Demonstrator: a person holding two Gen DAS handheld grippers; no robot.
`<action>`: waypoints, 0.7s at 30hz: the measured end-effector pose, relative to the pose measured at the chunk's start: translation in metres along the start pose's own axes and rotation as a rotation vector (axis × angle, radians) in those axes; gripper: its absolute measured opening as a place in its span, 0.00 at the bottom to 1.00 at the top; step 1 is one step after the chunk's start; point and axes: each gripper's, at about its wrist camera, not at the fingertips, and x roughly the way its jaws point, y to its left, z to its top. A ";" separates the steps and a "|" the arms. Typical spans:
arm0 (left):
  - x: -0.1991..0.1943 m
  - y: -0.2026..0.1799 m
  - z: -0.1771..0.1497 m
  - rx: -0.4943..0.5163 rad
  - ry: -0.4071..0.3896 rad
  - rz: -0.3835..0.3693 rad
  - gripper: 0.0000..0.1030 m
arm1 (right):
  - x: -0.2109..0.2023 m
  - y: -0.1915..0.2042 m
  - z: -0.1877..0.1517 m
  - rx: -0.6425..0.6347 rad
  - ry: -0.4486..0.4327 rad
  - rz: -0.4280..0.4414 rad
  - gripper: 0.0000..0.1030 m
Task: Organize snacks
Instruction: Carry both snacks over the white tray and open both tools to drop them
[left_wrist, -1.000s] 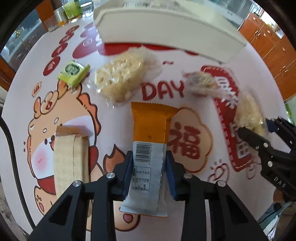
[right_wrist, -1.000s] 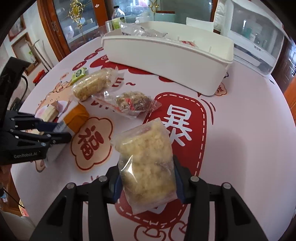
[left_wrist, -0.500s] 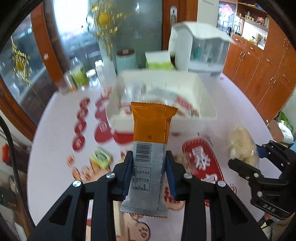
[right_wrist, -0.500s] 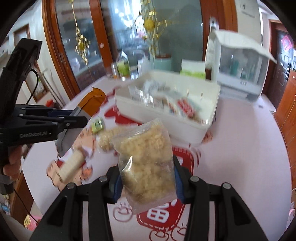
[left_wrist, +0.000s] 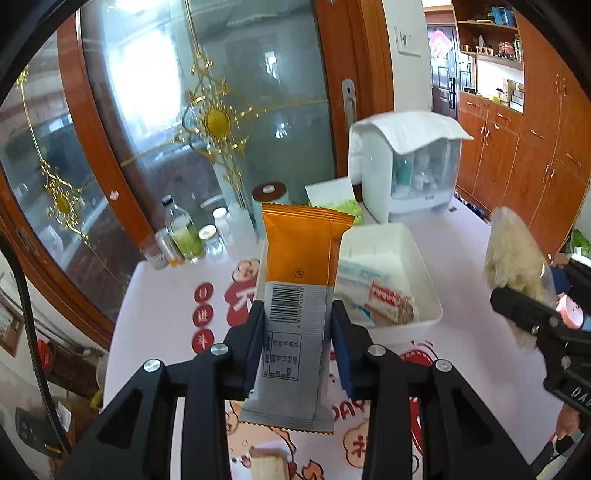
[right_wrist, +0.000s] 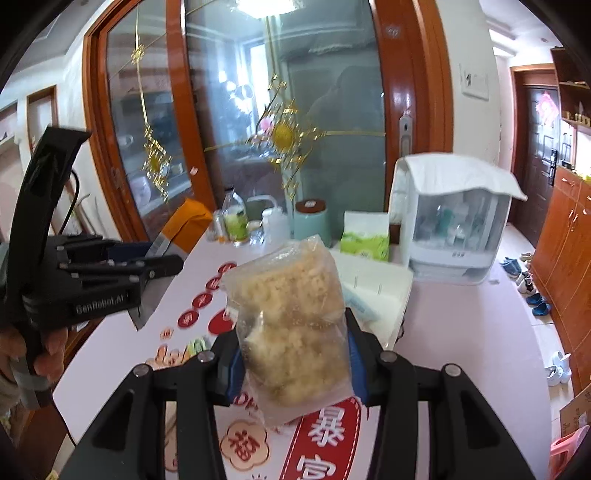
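Holding two snacks above the white bin (left_wrist: 424, 258).
Left gripper (left_wrist: 297, 332) clamps an orange-and-silver wrapper (left_wrist: 299, 280); right gripper (right_wrist: 293, 354) clamps a clear bag of pale crumbly pieces (right_wrist: 291, 317).

A pink printed table (left_wrist: 465, 258) carries a white bin (left_wrist: 424, 269), bottles (left_wrist: 184, 232) and a dispenser (left_wrist: 413, 166).

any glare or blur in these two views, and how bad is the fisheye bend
Left wrist view: window glare whitens the glass door; the orange-and-grey snack wrapper is sharp, and the door frame bows strongly. Right wrist view: a ceiling light flares at the top edge, the clear bag of pale crumbly snack is crisp, and the black left gripper is slightly soft.
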 end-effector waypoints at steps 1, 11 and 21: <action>-0.001 0.000 0.004 0.002 -0.009 0.006 0.32 | 0.000 0.000 0.006 0.002 -0.006 -0.005 0.44; 0.013 -0.002 0.035 0.020 -0.051 0.037 0.33 | 0.007 -0.005 0.051 0.040 -0.040 -0.039 0.44; 0.064 0.009 0.069 -0.022 -0.036 0.034 0.33 | 0.058 -0.026 0.082 0.102 -0.001 -0.077 0.45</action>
